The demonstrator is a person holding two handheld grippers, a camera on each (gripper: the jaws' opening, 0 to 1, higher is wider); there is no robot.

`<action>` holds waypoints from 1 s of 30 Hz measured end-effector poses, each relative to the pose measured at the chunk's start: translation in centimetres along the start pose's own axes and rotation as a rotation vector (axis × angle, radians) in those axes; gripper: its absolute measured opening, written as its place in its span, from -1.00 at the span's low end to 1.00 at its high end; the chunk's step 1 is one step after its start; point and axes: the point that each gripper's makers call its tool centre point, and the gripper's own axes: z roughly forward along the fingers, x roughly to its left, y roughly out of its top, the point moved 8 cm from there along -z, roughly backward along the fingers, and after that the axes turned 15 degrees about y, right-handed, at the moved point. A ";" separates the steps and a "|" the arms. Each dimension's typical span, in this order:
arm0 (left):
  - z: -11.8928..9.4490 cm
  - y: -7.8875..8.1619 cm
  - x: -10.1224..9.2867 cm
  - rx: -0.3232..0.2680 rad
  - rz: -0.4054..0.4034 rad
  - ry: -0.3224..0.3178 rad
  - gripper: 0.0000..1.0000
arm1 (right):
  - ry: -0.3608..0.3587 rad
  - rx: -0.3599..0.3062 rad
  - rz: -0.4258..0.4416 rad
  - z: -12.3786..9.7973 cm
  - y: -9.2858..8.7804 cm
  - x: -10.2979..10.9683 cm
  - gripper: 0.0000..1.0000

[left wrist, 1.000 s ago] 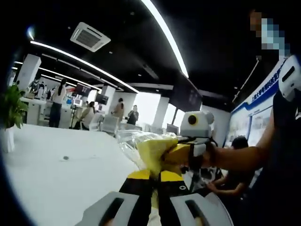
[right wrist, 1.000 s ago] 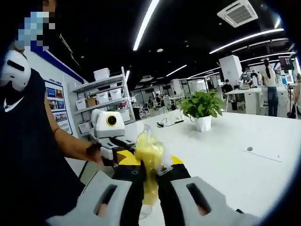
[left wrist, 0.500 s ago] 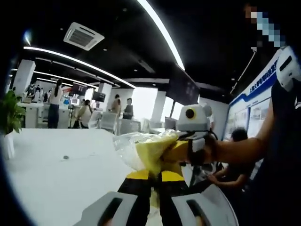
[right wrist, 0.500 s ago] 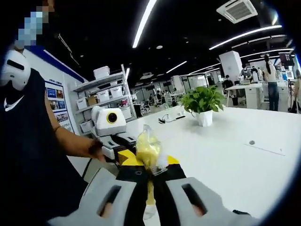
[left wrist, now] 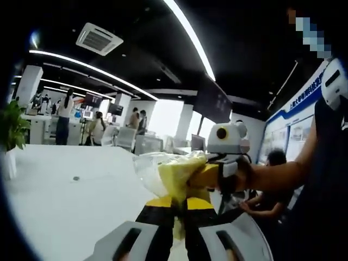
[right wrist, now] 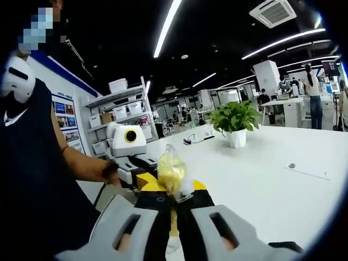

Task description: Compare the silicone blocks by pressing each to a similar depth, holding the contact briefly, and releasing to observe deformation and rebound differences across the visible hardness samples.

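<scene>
Yellow silicone block [left wrist: 176, 175] in a clear plastic bag [left wrist: 149, 169], held up in the air over the white tabletop [left wrist: 65, 201], shape hard to make out. Pinched from 2 sides: left gripper [left wrist: 175, 209] clamped on it, right gripper [right wrist: 173, 200] clamped on it too. Potted plant [right wrist: 235, 122] near the tabletop's far edge. Long ceiling lights [right wrist: 169, 24] overhead.

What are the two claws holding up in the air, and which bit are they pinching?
A yellow block in a clear plastic bag. The left claw pinches one end of it; the right claw pinches the opposite end, above the white table.
</scene>
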 end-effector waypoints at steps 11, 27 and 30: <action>-0.3 -0.2 -0.2 0.029 -0.015 0.003 -0.94 | 0.010 0.004 0.028 0.1 -0.3 -0.1 -1.00; -0.4 0.1 0.0 0.023 -0.010 0.009 -1.00 | 0.020 -0.003 0.015 0.3 0.1 -0.1 -1.00; -0.4 0.1 0.0 0.023 -0.012 0.006 -1.00 | 0.018 0.002 0.010 0.3 0.1 0.0 -1.00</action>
